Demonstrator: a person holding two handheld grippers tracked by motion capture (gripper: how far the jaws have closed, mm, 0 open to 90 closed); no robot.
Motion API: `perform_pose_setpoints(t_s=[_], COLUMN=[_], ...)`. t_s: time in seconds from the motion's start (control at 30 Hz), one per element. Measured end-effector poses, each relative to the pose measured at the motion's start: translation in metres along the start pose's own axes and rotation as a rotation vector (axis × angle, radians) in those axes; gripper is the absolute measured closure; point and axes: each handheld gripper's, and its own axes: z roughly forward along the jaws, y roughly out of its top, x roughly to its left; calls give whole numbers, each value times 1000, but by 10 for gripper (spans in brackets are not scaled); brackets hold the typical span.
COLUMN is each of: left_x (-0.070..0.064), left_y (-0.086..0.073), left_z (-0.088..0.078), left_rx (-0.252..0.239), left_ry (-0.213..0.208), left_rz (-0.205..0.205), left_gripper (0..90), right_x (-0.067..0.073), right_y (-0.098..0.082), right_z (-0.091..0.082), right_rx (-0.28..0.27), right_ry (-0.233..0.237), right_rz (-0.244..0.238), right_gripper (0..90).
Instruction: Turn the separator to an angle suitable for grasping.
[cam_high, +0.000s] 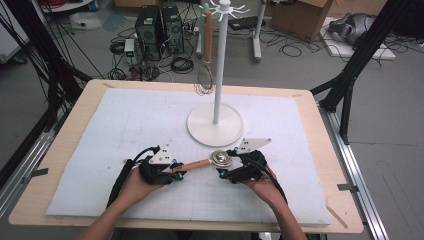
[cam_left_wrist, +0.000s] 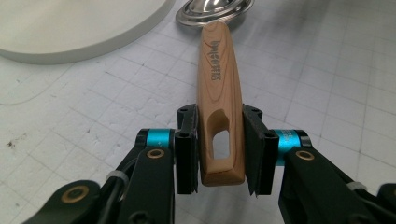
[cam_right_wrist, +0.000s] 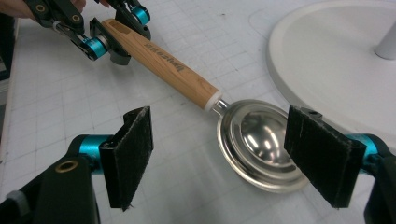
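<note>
The ladle lies on the white gridded mat, at about 6 o'clock from the round base of the white rack. The left gripper is clamped on the slotted end of its wooden handle, pads pressing both sides. The right gripper stands wide, its pads apart on either side of the steel bowl without touching it. At 12 o'clock, a whisk hangs from the rack.
</note>
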Motion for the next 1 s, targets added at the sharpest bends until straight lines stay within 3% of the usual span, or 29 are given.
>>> perform_pose_setpoints(t_s=[1.0], left_x=[-5], left_y=[1], left_z=[-17], left_rx=[-23], left_ry=[-5], left_rz=[-7], left_gripper=[687], right_x=[9], right_y=[23], right_z=[30], right_rx=[57], right_ry=[83], right_rz=[-67], right_gripper=[243])
